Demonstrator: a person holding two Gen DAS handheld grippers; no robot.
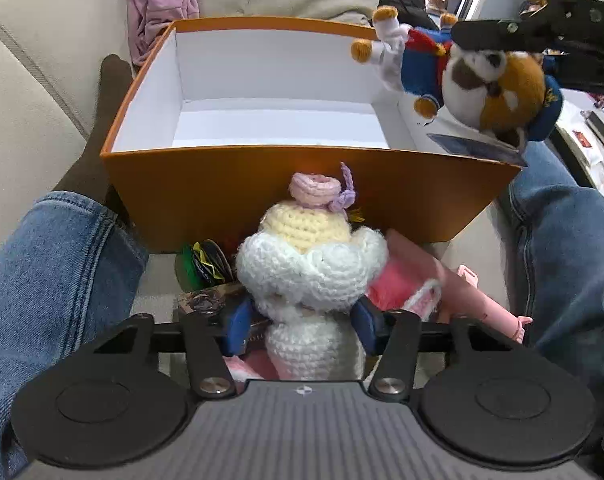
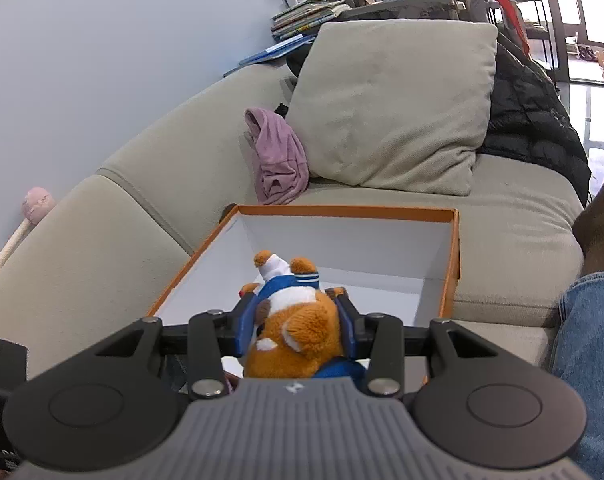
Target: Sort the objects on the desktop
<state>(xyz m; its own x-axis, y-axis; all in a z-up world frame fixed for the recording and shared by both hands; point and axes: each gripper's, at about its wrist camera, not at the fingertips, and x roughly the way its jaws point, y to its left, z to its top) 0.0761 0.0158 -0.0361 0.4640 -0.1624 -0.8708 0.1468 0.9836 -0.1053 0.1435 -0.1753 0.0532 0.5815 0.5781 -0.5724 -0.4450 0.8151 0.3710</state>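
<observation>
The right gripper has its jaws clamped on the head of a plush hamster in a blue sailor suit, holding it upside down over the near right corner of the orange box; the left wrist view shows the same toy hanging just above the box's right rim, feet pointing away. The box's white inside looks bare and it sits on the beige sofa between the person's denim-clad knees.

The left gripper has its jaws clamped on the narrow white neck of a crocheted doll, which stands just near of the box's front wall, among a pink toy and a green and black item.

Both toys look light and soft; stuffing gives under the blue pads, so a hold on a narrow waist or neck is likely steadier than on a round bulge, which could squeeze out. The yarn may snag on the linkage. Nothing here seems fragile, so dropping into the box should do no harm.
</observation>
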